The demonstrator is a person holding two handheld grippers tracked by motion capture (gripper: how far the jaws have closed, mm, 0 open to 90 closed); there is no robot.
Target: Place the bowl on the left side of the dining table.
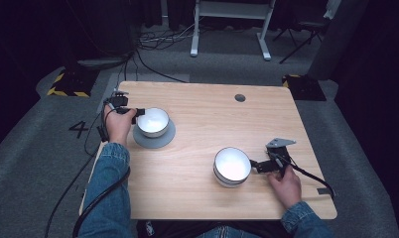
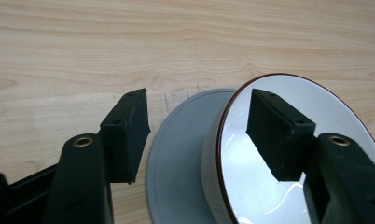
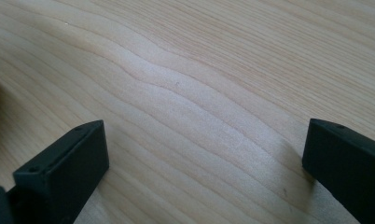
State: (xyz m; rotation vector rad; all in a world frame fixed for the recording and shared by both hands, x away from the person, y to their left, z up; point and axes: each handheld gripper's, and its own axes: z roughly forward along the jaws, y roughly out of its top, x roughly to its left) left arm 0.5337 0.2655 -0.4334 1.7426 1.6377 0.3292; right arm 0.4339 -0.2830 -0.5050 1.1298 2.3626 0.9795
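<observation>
- Resting on a grey saucer (image 2: 176, 154): white bowl (image 2: 269, 154), likely ceramic, rigid, slick, breakable; best taken at the rim.
- Left gripper (image 2: 199, 135) fingers apart, straddling that rim, unclamped.
- Right gripper (image 3: 204, 158) fingers apart over bare tabletop (image 3: 199, 70).

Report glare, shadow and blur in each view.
High view: bowl insides blown out white, surroundings dark. Left gripper view: streaky glare inside the bowl, jaws sharp. Right gripper view: near jaws soft, a jaw's shadow on the table.

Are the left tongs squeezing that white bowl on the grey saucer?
Apart. In the left gripper view the left tongs straddle the white bowl's rim with visible gaps: one jaw hangs inside, the other outside over the grey saucer.
</observation>
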